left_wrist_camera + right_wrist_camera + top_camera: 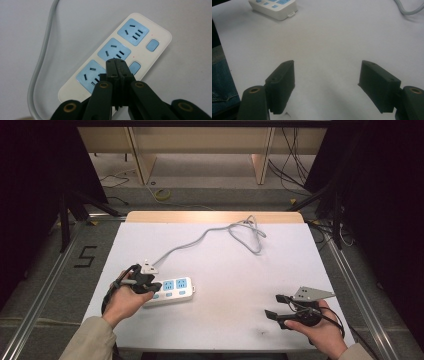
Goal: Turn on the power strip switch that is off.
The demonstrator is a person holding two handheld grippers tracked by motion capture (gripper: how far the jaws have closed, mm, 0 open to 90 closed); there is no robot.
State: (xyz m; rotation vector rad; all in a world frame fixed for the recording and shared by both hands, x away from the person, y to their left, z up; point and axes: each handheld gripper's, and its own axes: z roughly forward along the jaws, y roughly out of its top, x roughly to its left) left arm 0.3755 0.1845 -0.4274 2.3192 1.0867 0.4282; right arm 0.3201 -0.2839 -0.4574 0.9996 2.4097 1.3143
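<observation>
1. The power strip [172,289] lies flat on the white surface [225,270], toward the person's left and near the front edge, with its blue socket faces turned up.
2. The left gripper [116,65] hovers over or rests on the strip with its jaws pressed together and nothing between them. Its tip sits between the nearest blue socket [91,76] and a small blue switch button [134,68]. My reading is that the closed jaws serve as a single pointed tool for pressing a button, though whether the tip touches the strip cannot be told.
3. The right gripper [276,305] rests low over bare surface at the person's right, well apart from the strip, jaws spread wide and empty. It seems parked out of the way, ready to steady the strip if needed.
4. In the high view the strip's long axis runs roughly left to right across the surface, slightly rising to the right. The grey cable [220,232] leaves its left end, beneath the left gripper, and trails away to a loose loop near the far edge.
5. The free end of the strip points toward the right gripper, and in the right gripper view that end [287,13] shows a small tab.
</observation>
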